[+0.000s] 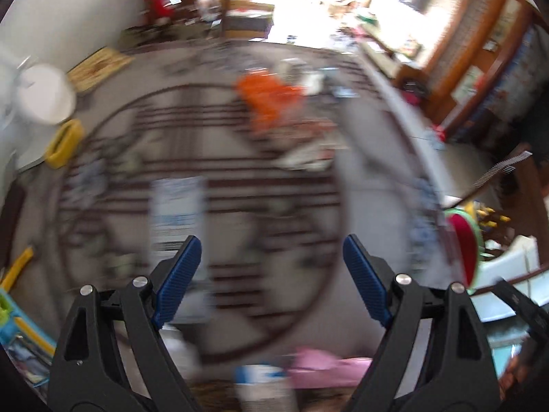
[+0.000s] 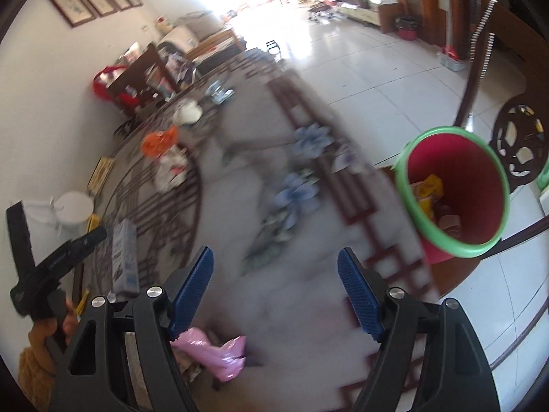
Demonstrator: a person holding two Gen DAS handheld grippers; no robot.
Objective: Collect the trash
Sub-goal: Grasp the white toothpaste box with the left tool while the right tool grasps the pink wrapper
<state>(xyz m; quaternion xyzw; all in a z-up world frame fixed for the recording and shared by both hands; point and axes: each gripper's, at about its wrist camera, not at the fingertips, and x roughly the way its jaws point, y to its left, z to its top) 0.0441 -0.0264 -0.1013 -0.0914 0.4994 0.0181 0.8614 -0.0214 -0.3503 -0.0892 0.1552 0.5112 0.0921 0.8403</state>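
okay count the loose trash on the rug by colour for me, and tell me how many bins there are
Orange bag: 1
Pink bag: 1
White wrapper with red print: 1
Pale blue-printed packet: 1
Red bin with green rim: 1
Total: 5; blur may hide more.

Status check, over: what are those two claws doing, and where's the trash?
Both jaws open, empty. Pink wrapper, orange bag loose on rug. Red bin partly filled. Nothing blocking.

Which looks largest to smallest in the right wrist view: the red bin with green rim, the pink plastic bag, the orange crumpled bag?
1. Red bin with green rim.
2. Pink plastic bag, though it lies closest to the camera, which inflates it.
3. Orange crumpled bag, farthest away, so its true size is unsure.
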